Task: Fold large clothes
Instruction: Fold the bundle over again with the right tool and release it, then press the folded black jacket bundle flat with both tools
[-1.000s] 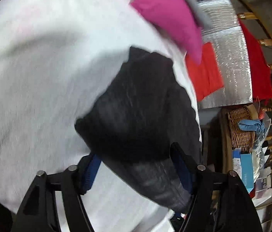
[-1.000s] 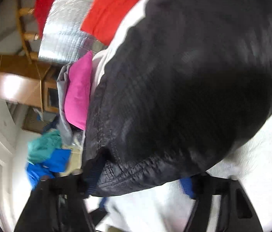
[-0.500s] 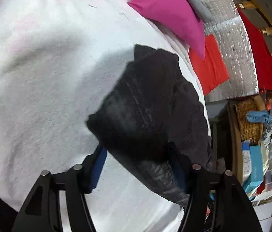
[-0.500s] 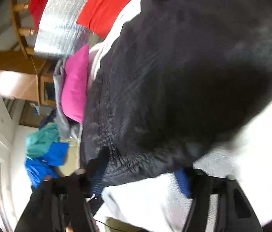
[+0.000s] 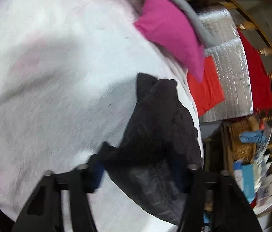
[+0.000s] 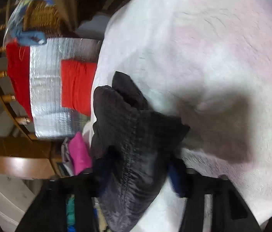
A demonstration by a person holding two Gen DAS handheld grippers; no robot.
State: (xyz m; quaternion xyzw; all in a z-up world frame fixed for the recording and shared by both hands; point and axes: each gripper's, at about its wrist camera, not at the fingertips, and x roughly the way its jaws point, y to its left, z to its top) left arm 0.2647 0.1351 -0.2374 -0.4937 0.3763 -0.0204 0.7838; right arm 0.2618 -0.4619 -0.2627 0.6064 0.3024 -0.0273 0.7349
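**Both my grippers have the dark cloth**

I hold two grippers, one in each hand. Both reach over a big white blanket (image 5: 62, 89) that covers the bed. The pictures are a bit blurry.

My left gripper (image 5: 137, 172) has just been closing its jaws. The dark cloth (image 5: 161, 123) sits between them, bunched up. The jaws are about half way shut, with cloth filling the gap. I think the blue pads (image 5: 98, 171) press on it, but the blur makes it hard to be sure.

My right gripper (image 6: 136, 176) has also just been closing. The same dark cloth (image 6: 128, 135) is squeezed between its jaws, and a thick fold of it hangs down in front. One blue pad (image 6: 174, 181) shows on the right side, tight against the cloth.

The dark cloth lies near the edge of the white blanket, crumpled in a heap, not flat. A pointed bit sticks up at its far end.

Past the edge of the blanket is a pink pillow (image 5: 170, 32) with something grey (image 5: 186, 13) over it. Beside that I see a red cloth (image 5: 207, 89) on a shiny silver sheet (image 5: 230, 77), and another red cloth (image 5: 257, 81) hanging on a wooden rail. A woven basket (image 5: 240, 139) stands further off, with a blue thing (image 5: 251, 137) on it.
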